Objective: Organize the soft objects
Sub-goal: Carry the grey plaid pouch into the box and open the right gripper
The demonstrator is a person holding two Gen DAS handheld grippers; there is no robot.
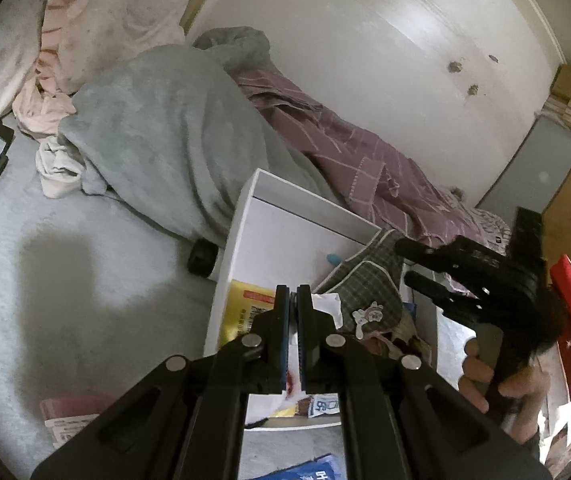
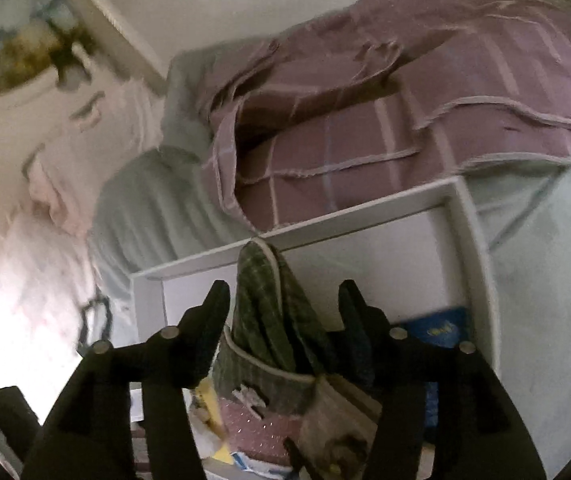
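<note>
Step in hand, as judged: seat the green plaid cloth [image 2: 269,312] in the white box [image 1: 241,220] on the bed. To do it well, take hold low on the cloth, close to where it bunches among the box contents, so the loose upper flap does not trail over the box wall; close fully before lifting, then lower the cloth inside the rim and release only once it rests there. The right hand-held gripper [image 2: 285,304] has its jaws spread wide, one finger on each side of the upright fold of cloth; whether either pad touches the fabric cannot be told. In the left wrist view this gripper [image 1: 413,264] reaches in from the right, its tips at the cloth [image 1: 369,284] by the box wall. The left hand-held gripper [image 1: 292,312] has its jaws pressed nearly together with nothing visible between them, and hangs over the box above a yellow packet [image 1: 245,308], just beside the cloth. The grey blanket [image 1: 157,128] and purple checked cloth [image 1: 349,148] lie beyond the box, apart from both grippers.
</note>
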